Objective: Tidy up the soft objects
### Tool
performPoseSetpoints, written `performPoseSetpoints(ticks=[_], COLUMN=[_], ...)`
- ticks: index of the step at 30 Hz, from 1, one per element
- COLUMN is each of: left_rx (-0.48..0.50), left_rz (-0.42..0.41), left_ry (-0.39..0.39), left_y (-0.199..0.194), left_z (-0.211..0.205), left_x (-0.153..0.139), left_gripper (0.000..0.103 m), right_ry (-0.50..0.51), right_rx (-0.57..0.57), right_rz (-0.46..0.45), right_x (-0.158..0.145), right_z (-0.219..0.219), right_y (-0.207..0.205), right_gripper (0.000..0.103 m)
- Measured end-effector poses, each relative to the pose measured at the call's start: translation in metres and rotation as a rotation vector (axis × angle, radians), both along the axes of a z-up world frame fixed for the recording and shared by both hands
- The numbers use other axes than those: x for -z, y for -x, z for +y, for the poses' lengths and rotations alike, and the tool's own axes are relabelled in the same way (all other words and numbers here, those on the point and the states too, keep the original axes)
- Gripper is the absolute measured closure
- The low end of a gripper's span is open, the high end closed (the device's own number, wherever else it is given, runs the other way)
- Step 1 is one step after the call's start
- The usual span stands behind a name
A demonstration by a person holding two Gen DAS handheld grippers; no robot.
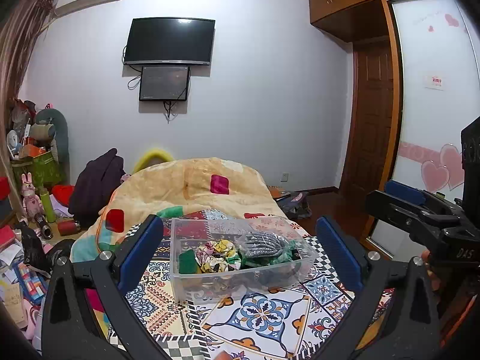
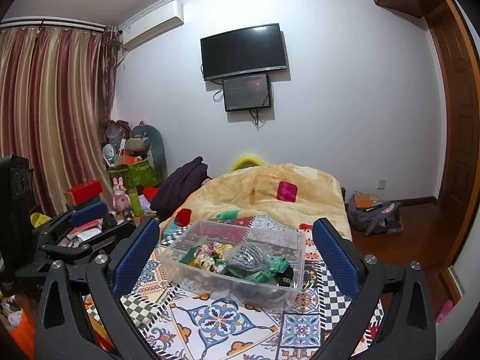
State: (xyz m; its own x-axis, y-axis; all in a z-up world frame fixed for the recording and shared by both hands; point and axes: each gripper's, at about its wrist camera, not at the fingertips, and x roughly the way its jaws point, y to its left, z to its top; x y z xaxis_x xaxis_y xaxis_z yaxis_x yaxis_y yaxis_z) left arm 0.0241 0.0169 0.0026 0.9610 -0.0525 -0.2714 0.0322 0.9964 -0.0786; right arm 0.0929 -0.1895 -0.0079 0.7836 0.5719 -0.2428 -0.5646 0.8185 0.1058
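Observation:
A clear plastic box (image 1: 180,282) stands on the patterned bed cover and shows in the right wrist view too (image 2: 295,270). In it lie several soft items: a grey knitted piece (image 1: 264,244) (image 2: 250,256), a yellow floral scrunchie (image 1: 217,255), and green fabric (image 1: 187,262) (image 2: 264,268). My left gripper (image 1: 240,252) is open and empty, held above and just before the box. My right gripper (image 2: 235,252) is open and empty too, likewise framing the box. The right gripper shows at the right of the left wrist view (image 1: 405,207); the left gripper shows at the left of the right wrist view (image 2: 87,214).
A folded beige blanket (image 1: 192,186) lies behind the box on the patterned cover (image 1: 261,315). A dark garment (image 1: 96,186) and cluttered items lie at the left. A bag (image 2: 375,216) sits on the wooden floor at right. A TV (image 1: 169,42) hangs on the far wall.

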Motion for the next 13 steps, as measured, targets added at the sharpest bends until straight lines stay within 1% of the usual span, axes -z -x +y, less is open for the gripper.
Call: performPoseSetpoints(ticks=[13], left_rx=[-0.009], left_rz=[0.003], left_ry=[-0.009], left_y=[0.0003], left_z=[-0.0017], left_x=[0.0007], left_gripper=[0.000], right_ry=[0.012], right_rx=[0.011], right_rz=[0.019], right_x=[0.0039], right_z=[0.0014], right_y=[-0.0060], right_gripper=[0.000])
